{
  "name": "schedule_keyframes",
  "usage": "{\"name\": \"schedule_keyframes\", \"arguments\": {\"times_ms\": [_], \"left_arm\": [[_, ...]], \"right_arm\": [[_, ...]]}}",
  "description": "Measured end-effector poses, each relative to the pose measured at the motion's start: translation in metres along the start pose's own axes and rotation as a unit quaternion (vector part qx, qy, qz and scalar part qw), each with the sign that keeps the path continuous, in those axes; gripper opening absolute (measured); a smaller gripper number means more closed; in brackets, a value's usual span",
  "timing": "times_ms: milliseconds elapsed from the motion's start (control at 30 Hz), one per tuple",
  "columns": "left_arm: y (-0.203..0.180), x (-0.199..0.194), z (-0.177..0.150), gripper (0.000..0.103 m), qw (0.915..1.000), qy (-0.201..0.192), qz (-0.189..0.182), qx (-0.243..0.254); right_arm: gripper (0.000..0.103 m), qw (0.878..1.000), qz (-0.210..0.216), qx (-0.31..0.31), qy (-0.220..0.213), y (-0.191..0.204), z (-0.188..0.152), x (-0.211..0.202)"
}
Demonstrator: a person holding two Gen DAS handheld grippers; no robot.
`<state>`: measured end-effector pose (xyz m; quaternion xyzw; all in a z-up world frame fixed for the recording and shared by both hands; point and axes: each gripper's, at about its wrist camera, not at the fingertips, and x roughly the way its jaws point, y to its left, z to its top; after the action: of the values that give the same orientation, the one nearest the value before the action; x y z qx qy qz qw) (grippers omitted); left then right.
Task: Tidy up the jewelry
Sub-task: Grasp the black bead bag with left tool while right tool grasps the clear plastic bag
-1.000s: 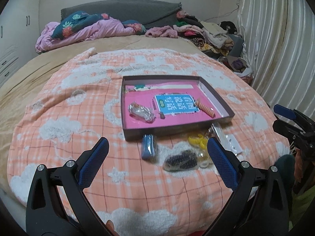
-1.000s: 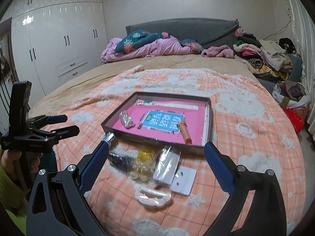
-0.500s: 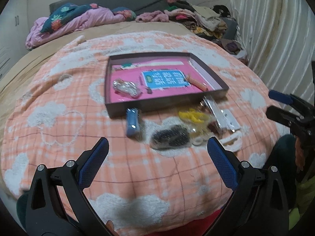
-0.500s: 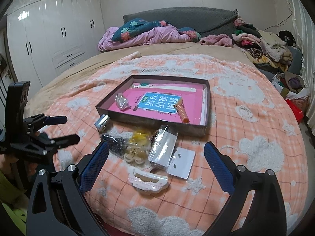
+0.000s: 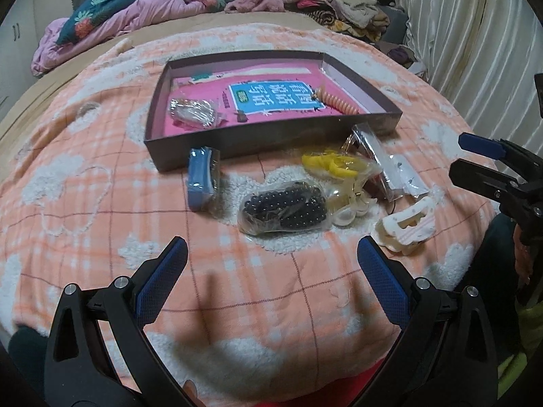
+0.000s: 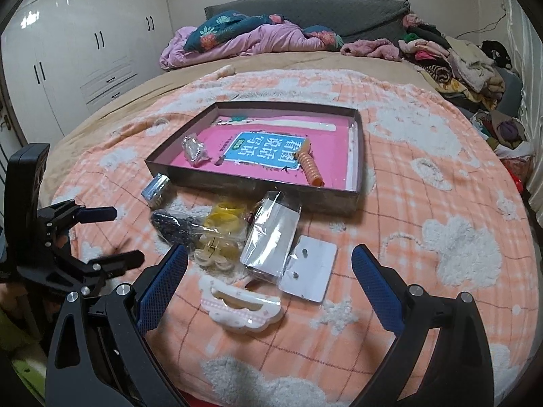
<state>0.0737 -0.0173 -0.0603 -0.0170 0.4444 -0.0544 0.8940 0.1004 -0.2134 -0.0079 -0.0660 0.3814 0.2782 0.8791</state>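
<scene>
A wide bed covered by an orange checked blanket with white fleecy clouds (image 6: 424,203) carries everything. Toward the middle of the bed sits a shallow dark cardboard box with a pink lining (image 5: 271,142), holding a blue printed card (image 5: 276,96), a small clear packet with something shiny inside (image 5: 193,113) and an orange ribbed hair clip (image 6: 310,168). Along the box's near wall, toward the foot edge of the bed, the loose jewelry lies in a cluster: a clear bag of dark beads (image 5: 285,208), a flat clear sleeve with a white insert (image 6: 273,242), a white card with two small studs (image 6: 310,273), a white and pink claw clip (image 6: 241,308), a bagged yellow piece (image 5: 331,166) and a blue curved hair clip (image 5: 200,178) leaning at the box's near left corner. The left tongs (image 5: 271,271) hang spread wide above the blanket, gripping nothing. The right tongs (image 6: 268,271) are likewise spread wide and empty, just short of the claw clip.
</scene>
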Motion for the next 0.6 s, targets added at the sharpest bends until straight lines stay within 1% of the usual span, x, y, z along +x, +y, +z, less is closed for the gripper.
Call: {"name": "schedule_keyframes", "arguments": {"times_ms": [200,233,267,400,467,533,600], "left_arm": [[-0.008,0.015,0.001,0.094,0.9999,0.004,-0.005,0.009],[-0.007,0.017,0.001,0.094,0.9999,0.005,-0.004,0.008],[-0.007,0.019,0.002,0.094,0.9999,0.006,-0.004,0.007],[-0.006,0.027,0.005,0.094,1.0,0.008,-0.001,0.003],[-0.006,0.031,0.006,0.094,1.0,0.008,0.0,0.002],[-0.006,0.034,0.006,0.094,1.0,0.009,0.001,0.001],[-0.005,0.037,0.007,0.094,0.9999,0.01,0.003,-0.001]], "right_arm": [[0.096,1.0,0.002,0.013,0.018,-0.007,0.003,0.026],[0.095,1.0,0.005,0.015,0.02,-0.007,0.003,0.03],[0.089,1.0,0.007,0.017,0.024,-0.008,0.004,0.034],[0.077,0.998,0.017,0.034,0.048,-0.015,0.006,0.054],[0.069,0.997,0.023,0.047,0.061,-0.02,0.007,0.063],[0.068,0.995,0.036,0.059,0.066,-0.023,0.007,0.069],[0.067,0.995,0.038,0.062,0.07,-0.023,0.009,0.076]]}}
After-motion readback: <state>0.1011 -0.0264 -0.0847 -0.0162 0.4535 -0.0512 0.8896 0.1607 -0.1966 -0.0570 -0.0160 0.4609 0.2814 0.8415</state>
